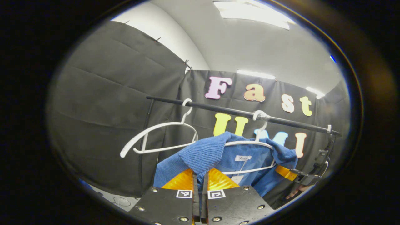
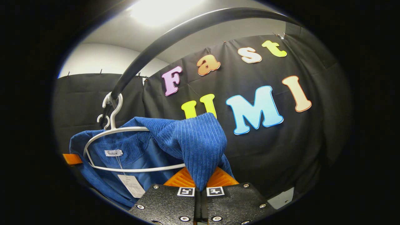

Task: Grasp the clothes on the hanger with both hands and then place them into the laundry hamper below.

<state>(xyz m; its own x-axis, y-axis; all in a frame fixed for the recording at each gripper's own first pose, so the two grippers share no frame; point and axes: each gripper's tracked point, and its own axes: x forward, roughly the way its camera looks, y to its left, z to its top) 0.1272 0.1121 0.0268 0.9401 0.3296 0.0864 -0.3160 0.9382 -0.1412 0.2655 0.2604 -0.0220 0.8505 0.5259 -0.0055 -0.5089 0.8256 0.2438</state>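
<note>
We are pinching each shoulder of the blue jacket (image 1: 250, 162) with the left gripper (image 1: 200, 178) and right gripper (image 2: 200, 184), while it is hanging across the white hanger (image 2: 131, 150) under the rail (image 1: 237, 112), needing lifting upward.

One blue garment (image 1: 250, 162), two white hangers (image 1: 156, 137), one black rail (image 1: 237, 112), two grippers (image 1: 200, 184)

Black screwed plates (image 1: 200, 203), square markers, perhaps textured.
</note>
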